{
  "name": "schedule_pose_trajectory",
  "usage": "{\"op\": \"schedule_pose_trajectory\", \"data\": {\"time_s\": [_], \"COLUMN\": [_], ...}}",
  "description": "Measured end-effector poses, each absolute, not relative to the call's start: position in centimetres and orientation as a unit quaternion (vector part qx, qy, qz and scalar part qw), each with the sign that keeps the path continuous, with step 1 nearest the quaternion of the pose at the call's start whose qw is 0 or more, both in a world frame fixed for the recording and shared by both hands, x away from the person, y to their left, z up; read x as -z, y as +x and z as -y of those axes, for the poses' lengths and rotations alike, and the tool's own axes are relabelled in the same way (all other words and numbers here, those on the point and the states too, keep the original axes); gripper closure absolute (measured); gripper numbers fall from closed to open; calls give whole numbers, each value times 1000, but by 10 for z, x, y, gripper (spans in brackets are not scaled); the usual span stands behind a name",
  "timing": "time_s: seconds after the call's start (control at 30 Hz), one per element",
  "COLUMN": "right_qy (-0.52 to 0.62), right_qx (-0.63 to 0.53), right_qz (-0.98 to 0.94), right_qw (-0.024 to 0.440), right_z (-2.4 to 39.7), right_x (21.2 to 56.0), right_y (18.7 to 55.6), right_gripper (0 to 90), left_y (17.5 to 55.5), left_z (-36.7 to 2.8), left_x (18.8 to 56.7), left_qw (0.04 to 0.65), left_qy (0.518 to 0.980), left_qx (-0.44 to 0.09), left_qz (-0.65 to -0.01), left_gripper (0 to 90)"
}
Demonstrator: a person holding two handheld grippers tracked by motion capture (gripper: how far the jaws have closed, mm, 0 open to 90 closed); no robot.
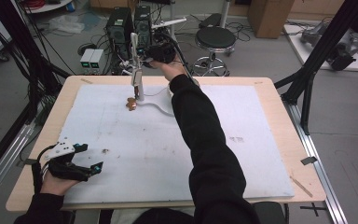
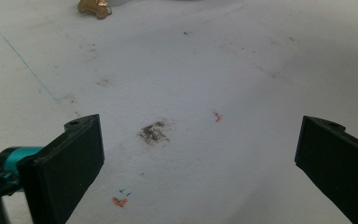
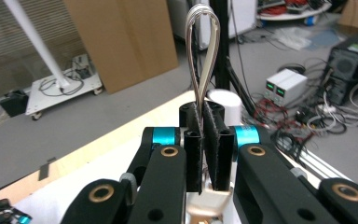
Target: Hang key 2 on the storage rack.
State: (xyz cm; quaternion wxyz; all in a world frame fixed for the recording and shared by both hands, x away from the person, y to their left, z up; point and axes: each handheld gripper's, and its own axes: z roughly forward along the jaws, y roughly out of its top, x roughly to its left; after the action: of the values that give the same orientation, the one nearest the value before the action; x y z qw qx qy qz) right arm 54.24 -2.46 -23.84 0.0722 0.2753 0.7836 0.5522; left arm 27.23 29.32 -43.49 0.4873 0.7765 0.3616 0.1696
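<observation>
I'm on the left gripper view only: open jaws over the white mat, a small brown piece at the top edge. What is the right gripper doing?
Observer: The right gripper is shut on a looped metal tool, loop end up.
Operator: Where is that relative to the brown piece?
Observer: In the high view the tool stands upright at the table's far side, with its lower end just beside the piece. I cannot tell if they touch.
Operator: And where does my left gripper sit on the table?
Observer: It is at the near left corner of the white mat, well apart from both.
</observation>
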Motion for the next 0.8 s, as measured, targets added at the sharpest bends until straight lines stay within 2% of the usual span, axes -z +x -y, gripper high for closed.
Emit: {"op": "schedule_pose_trajectory", "data": {"time_s": [0.23,0.37,0.4,0.57,0.8], "right_qy": [296,308,310,318,350], "right_qx": [-538,-529,-530,-521,-486], "right_qz": [-787,-789,-788,-791,-798], "right_qw": [62,52,47,30,65], "right_z": [31,35,37,45,55], "right_x": [248,251,252,258,265], "right_y": [545,546,545,546,543], "right_gripper": [859,773,714,532,243], "left_y": [272,272,272,272,272], "left_z": [-293,-293,-293,-293,-293], "left_x": [435,435,435,435,435], "left_qw": [487,487,487,487,486], "left_qy": [777,777,777,777,777], "left_qx": [-170,-171,-171,-171,-170], "left_qz": [-361,-361,-361,-361,-361], "left_gripper": [17,17,17,17,17]}}
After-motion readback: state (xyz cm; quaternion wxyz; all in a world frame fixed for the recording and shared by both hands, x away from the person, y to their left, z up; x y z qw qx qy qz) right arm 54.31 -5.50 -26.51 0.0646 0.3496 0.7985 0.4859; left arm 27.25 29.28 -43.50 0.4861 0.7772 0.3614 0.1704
